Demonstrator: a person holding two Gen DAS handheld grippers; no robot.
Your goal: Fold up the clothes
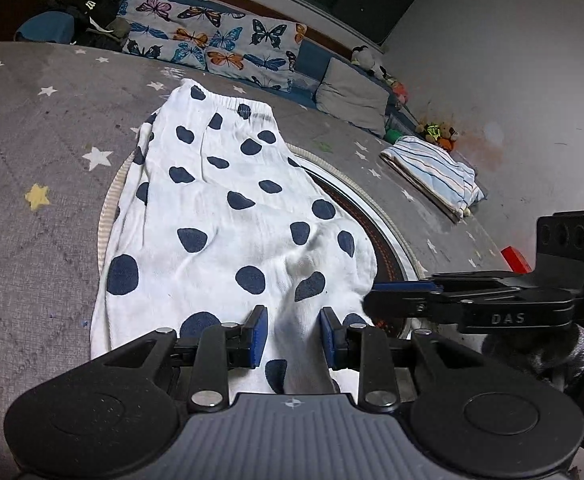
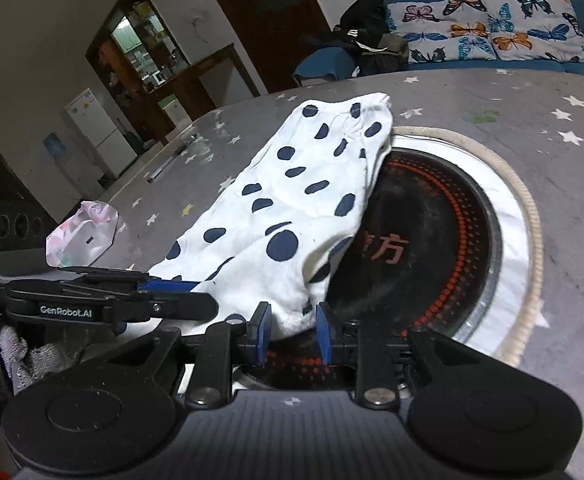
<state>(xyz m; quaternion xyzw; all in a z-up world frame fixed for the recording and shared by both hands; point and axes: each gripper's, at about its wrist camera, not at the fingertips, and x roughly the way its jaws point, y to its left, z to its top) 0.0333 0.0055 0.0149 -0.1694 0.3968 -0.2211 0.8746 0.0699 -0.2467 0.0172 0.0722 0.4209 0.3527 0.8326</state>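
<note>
White cotton trousers [image 1: 228, 216] with navy dots lie stretched across the grey star-printed table [image 1: 32, 140], partly covering the round black burner [image 2: 424, 248] at its centre. At the bottom of the left view, the left claw [image 1: 290, 334] pinches a hem of the trousers. In the right view's lower middle, the right claw [image 2: 290, 330] grips the other hem. A folded striped cloth [image 1: 436, 172] rests at right.

Dotted garment [image 1: 220, 216] hem hidden behind left tool [image 1: 290, 336], burner [image 2: 424, 248] half covered by cloth
</note>
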